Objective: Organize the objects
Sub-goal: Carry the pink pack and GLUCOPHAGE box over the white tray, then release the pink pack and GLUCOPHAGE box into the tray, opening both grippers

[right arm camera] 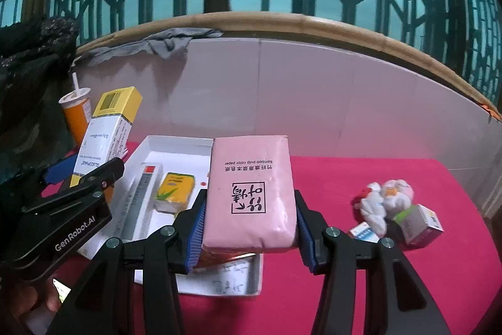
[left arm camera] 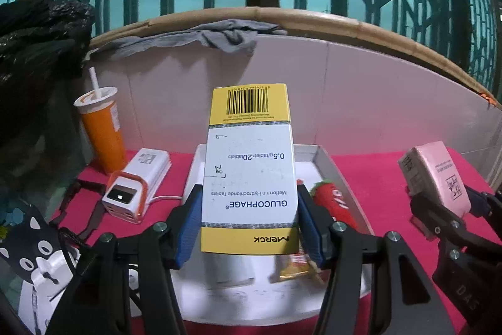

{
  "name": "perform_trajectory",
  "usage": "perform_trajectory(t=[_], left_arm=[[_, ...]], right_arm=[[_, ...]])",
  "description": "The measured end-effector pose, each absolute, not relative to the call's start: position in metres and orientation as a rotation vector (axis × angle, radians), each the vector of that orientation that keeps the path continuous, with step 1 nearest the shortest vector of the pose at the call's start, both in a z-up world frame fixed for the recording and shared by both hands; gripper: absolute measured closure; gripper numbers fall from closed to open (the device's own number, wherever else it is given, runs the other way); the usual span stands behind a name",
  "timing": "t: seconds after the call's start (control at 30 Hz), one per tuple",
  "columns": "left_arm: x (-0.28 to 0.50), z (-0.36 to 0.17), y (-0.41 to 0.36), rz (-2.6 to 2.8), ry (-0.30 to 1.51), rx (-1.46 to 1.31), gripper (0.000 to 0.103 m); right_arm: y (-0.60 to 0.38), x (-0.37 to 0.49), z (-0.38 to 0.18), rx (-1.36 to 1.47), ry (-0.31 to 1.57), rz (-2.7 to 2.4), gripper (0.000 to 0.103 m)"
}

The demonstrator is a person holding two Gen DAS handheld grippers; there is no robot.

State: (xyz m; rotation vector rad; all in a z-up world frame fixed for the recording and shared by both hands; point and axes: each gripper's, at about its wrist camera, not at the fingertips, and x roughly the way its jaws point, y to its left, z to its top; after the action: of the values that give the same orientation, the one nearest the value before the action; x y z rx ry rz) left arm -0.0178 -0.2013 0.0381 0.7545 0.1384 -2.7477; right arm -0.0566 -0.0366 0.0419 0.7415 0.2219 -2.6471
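While clamped in claws: left claw (left arm camera: 249, 228) glossy rectangular carton (left arm camera: 249, 171), right claw (right arm camera: 249, 228) soft pink packet (right arm camera: 251, 193).

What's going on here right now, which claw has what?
A person is tidying items on a red-covered table. The left claw is clamped on a Glucophage tablet box, held up over the white tray. The right claw grips a pink tissue pack beside it. The tray already holds a yellow-green packet and a strawberry toy. A few small boxes still wait on the cloth to the right.
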Motion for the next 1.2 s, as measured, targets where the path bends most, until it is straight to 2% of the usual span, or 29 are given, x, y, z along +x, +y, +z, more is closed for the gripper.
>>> perform_trajectory(t=[0.47,0.73,0.77,0.87,0.93,0.97,1.0,1.03,1.2], left_arm=[[-0.068,0.008,-0.243,-2.683,0.169,0.946,0.047],[-0.076,0.001,-0.251,-2.654,0.202,0.972,0.045],[-0.076,0.000,-0.252,-2.644,0.202,0.970,0.044],[-0.073,0.000,-0.256,-2.609,0.199,0.952,0.026],[-0.070,0.001,-0.259,-2.581,0.198,0.920,0.004],[-0.066,0.003,-0.261,-2.571,0.204,0.896,0.000],[-0.064,0.005,-0.261,-2.571,0.210,0.887,0.000],[-0.063,0.006,-0.260,-2.570,0.212,0.883,0.000],[-0.056,0.018,-0.246,-2.586,0.183,0.848,0.000]], right_arm=[[-0.092,-0.126,0.002,0.952,0.217,-2.512,0.049],[-0.117,-0.145,-0.016,0.957,0.249,-2.489,0.048],[-0.119,-0.146,-0.018,0.958,0.253,-2.486,0.048],[-0.117,-0.146,-0.019,0.951,0.257,-2.491,0.041],[-0.110,-0.146,-0.017,0.949,0.230,-2.503,0.034],[-0.105,-0.146,-0.015,0.948,0.214,-2.506,0.027],[-0.101,-0.146,-0.013,0.945,0.198,-2.508,0.022],[-0.097,-0.144,-0.011,0.939,0.184,-2.510,0.021],[-0.082,-0.133,0.000,0.896,0.169,-2.553,0.019]])
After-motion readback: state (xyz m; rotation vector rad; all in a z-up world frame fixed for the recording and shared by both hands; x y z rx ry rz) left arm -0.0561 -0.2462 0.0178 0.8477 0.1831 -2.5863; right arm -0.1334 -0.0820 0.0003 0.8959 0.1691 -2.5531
